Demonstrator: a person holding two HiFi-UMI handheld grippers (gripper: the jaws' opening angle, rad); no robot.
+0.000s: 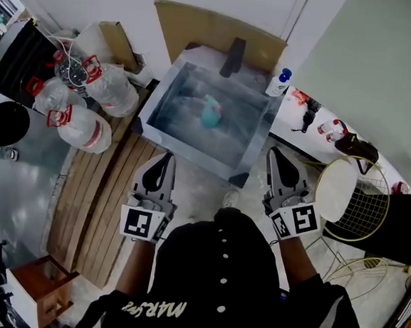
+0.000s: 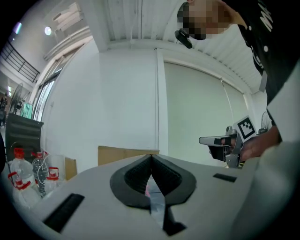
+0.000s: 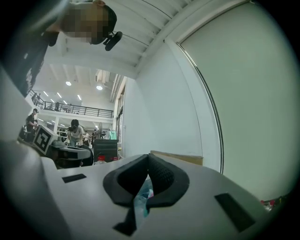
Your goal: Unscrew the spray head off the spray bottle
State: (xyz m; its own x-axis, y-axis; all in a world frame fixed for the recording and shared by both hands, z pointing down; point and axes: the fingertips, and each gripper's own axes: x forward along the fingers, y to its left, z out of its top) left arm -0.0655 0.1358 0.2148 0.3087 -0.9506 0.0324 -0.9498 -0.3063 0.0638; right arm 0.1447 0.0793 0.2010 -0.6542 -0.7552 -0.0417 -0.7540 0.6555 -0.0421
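Clear bin [image 1: 192, 150] dead ahead. Its near wall stands between both my grippers and the spray bottle [image 1: 211, 113] inside. Top looks open, can't confirm, so over the rim is the only way in. There's room all round the bottle inside the walls.

Left gripper [image 1: 164, 157] and right gripper [image 1: 275, 154] are both near that wall, jaws closed, with a small pale object [image 1: 230, 197] between them.

- Far rim: dark block [image 1: 233, 57], cardboard [image 1: 217, 26] behind it.
- Left flank: water jugs [image 1: 112, 91] crowd it.
- Right: white bottle [image 1: 278, 83] at the far corner; white disc [image 1: 335, 190] and racket [image 1: 366, 202] just beside my right gripper.
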